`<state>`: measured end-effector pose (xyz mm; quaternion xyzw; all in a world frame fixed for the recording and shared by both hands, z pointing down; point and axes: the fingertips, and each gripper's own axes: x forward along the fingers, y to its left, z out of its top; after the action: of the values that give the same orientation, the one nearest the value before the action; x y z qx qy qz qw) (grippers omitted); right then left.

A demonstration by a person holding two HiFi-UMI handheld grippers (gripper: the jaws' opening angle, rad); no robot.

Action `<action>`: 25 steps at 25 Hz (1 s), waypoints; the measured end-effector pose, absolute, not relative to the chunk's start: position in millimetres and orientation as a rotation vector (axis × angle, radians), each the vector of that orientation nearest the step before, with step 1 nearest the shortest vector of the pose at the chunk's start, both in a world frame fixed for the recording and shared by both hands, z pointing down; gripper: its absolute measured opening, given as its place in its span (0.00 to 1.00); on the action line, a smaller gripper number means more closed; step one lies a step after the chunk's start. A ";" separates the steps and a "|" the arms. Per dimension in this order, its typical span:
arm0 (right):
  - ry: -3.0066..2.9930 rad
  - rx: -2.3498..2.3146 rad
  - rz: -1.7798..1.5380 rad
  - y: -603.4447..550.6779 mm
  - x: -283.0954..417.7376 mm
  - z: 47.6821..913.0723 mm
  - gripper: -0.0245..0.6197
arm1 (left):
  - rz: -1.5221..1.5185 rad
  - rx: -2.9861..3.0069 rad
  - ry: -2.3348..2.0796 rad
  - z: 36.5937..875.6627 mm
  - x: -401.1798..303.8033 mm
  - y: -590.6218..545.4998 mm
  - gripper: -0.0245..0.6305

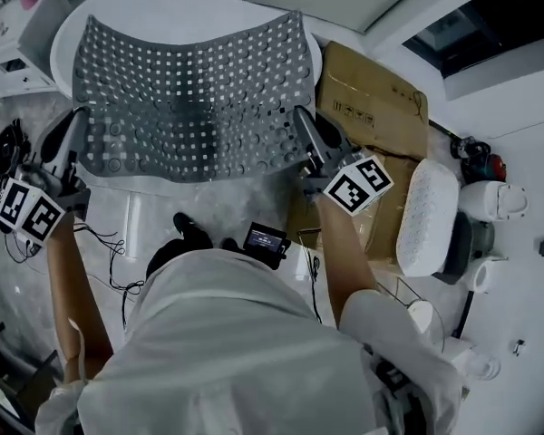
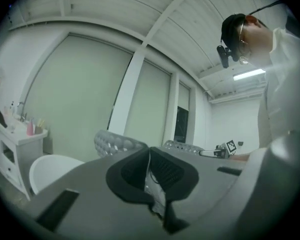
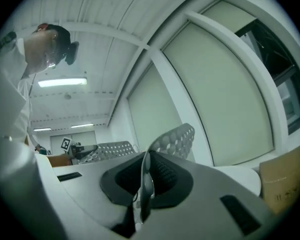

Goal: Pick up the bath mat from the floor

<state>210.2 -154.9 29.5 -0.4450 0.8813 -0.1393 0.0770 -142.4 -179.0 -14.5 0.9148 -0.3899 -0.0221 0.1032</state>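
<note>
The grey perforated bath mat (image 1: 190,98) hangs stretched between my two grippers, sagging in the middle above the floor. My left gripper (image 1: 77,120) is shut on the mat's left edge, and my right gripper (image 1: 301,120) is shut on its right edge. In the left gripper view the mat's edge (image 2: 112,143) is pinched between the dark pads of the left gripper (image 2: 149,165). The right gripper view shows the mat (image 3: 177,136) curling up out of the closed right gripper (image 3: 146,171). Both views point up at the ceiling.
A white round tub (image 1: 72,25) lies under the mat. A cardboard box (image 1: 372,107) stands at the right, beside a white oblong stool (image 1: 428,216). A white cabinet (image 1: 14,39) is at the far left. Cables (image 1: 109,252) trail on the floor by my feet.
</note>
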 end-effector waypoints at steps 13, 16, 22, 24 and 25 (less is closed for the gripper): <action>2.640 -1.199 -0.275 -38.8 228.6 4.3 0.09 | -0.147 2.713 -1.143 -52.8 -89.0 -54.1 0.06; 2.625 -1.180 -0.255 -12.0 224.8 0.3 0.09 | -0.148 2.705 -1.159 -58.6 -94.3 -20.6 0.06; 2.629 -1.183 -0.227 26.9 212.9 -1.2 0.09 | -0.200 2.714 -1.186 -67.8 -108.9 25.4 0.06; 2.621 -1.205 -0.221 29.7 213.0 -1.4 0.09 | -0.220 2.713 -1.184 -66.0 -113.4 25.8 0.06; 2.617 -1.216 -0.217 30.8 212.9 -2.0 0.09 | -0.229 2.716 -1.183 -66.2 -115.6 26.1 0.06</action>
<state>212.9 30.8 -2.0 -0.4170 0.8974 -0.0743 0.1238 -115.6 26.1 -66.2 0.9108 -0.3966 -0.0767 0.0851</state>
